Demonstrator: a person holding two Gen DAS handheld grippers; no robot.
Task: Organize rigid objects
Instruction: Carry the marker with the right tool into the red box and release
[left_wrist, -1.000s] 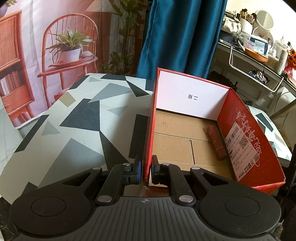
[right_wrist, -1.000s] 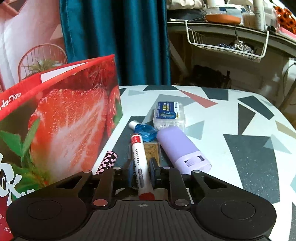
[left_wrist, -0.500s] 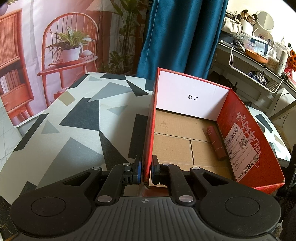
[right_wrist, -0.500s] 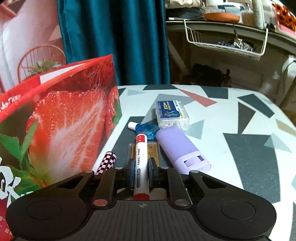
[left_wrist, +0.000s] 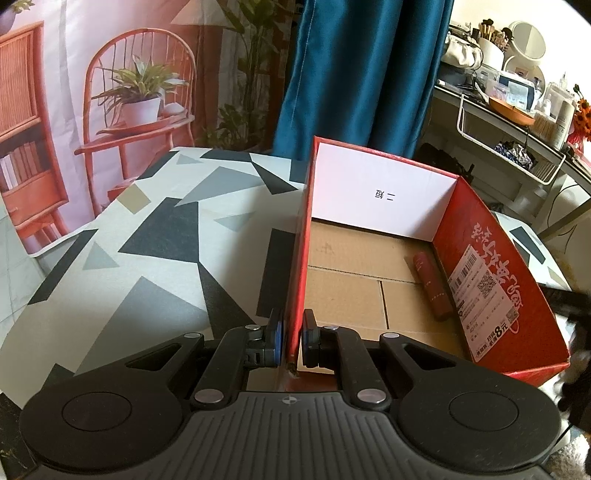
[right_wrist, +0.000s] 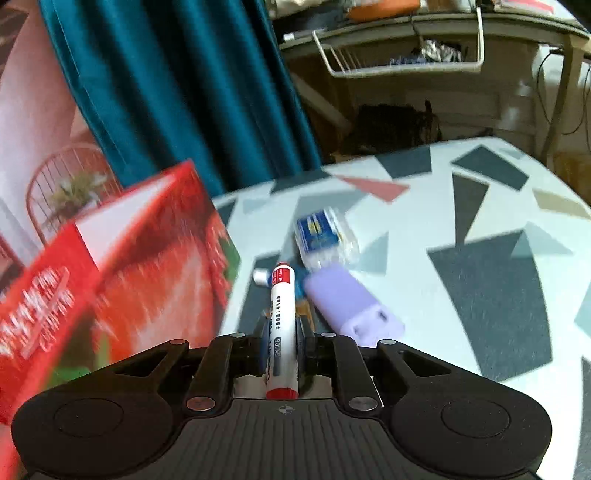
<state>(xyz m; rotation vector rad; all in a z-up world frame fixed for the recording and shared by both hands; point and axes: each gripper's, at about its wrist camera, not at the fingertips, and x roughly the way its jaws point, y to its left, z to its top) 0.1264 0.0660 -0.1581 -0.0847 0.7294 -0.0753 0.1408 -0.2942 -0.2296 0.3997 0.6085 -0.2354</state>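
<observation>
My left gripper (left_wrist: 293, 341) pinches the box (left_wrist: 300, 258) wall between its fingers; my right gripper (right_wrist: 282, 332) clamps a marker (right_wrist: 281, 325) above the counter (right_wrist: 480, 266).

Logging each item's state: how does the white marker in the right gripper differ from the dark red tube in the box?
The white marker, red at both ends and printed with dark text, is clamped in the right gripper above the table; the dark red tube is one colour with faint marks. The tube lies flat on the red box's cardboard floor against its right wall, ungripped. Both are slim cylinders.
</observation>
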